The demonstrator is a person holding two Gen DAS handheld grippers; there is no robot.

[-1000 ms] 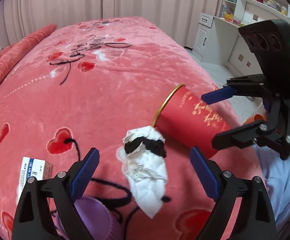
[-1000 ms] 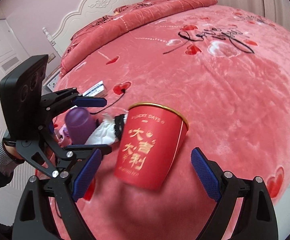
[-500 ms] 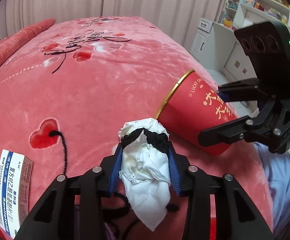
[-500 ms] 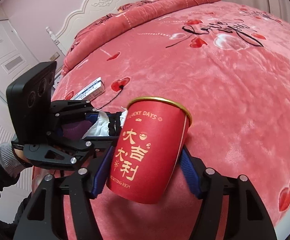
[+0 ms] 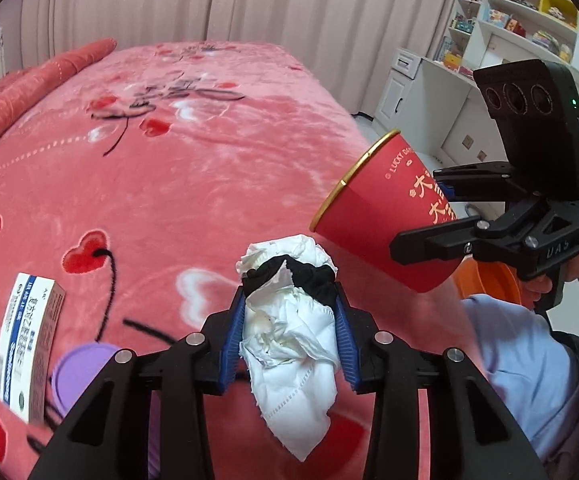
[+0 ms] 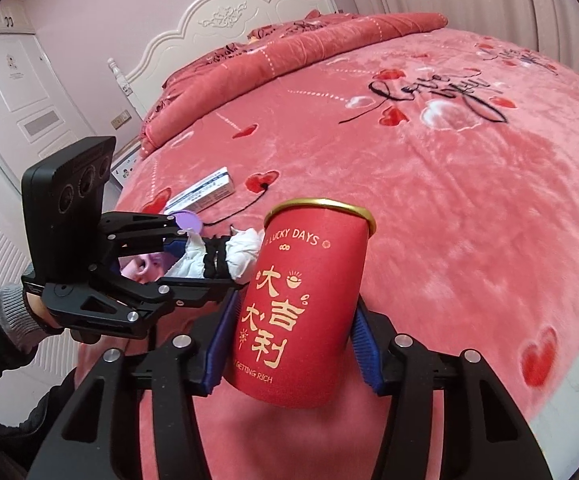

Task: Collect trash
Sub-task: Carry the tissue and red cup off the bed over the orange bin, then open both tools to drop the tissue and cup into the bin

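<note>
**Both grippers loaded over the bed**

We've got the left gripper [image 5: 289,336] clamped on a tissue wad [image 5: 289,336]. Our right gripper [image 6: 293,344] is closing its jaws on the red cup [image 6: 305,304], pads on its sides. Both sit above the near edge of the bed [image 5: 193,184]. A box [image 5: 29,348] lies on the near left.

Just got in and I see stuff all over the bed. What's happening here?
A person is clearing trash off the bed with two handheld grippers. The left gripper is shut on a crumpled tissue wad; the right gripper, jaws closing, grips a red paper cup. A medicine box and purple lid remain on the blanket.
</note>
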